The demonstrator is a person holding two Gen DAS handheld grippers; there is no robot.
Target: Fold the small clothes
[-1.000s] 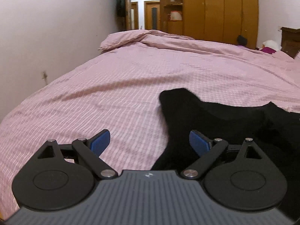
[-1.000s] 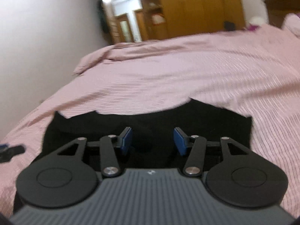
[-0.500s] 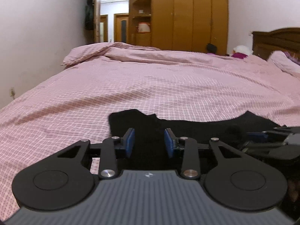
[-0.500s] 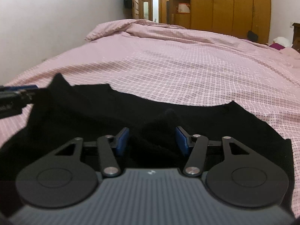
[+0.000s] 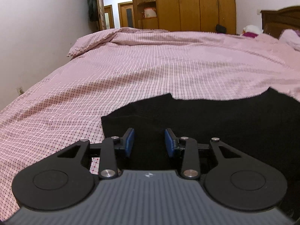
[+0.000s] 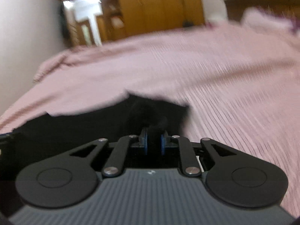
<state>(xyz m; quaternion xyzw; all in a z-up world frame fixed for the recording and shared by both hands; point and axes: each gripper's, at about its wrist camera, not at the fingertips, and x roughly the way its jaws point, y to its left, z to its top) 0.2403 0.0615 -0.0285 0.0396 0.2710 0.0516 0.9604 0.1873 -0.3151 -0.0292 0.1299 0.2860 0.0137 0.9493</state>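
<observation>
Right now the black garment [image 5: 215, 123] lies spread on the bed's pink checked cover [image 5: 150, 71], near the cover's close edge, its far hem running across both views with a raised corner at each end. In the right wrist view a bunched fold of the same black garment [image 6: 146, 110] rises straight up between the blue pads. The right hand-held gripper [image 6: 154, 143] has its jaws drawn close together, having just been closing, and its pads press on that pinch of black cloth from both sides. This view is smeared with blur, so finer detail of the fold cannot be told.

The left hand-held gripper [image 5: 149, 142] sits over the garment's left part, close to its left edge. Its jaws stand partly apart, having just been closing, with black fabric filling the gap between the blue pads; whether the pads actually clamp the cloth cannot be told, since black on black hides any fold.

Beyond the garment the cover stretches away to a rumpled ridge of bedding [image 5: 105, 39] at the far end. A white wall [image 5: 37, 28] runs along the left, a wooden wardrobe [image 5: 195, 5] stands behind the bed, and a dark wooden headboard [image 5: 281, 18] shows at the far right.
</observation>
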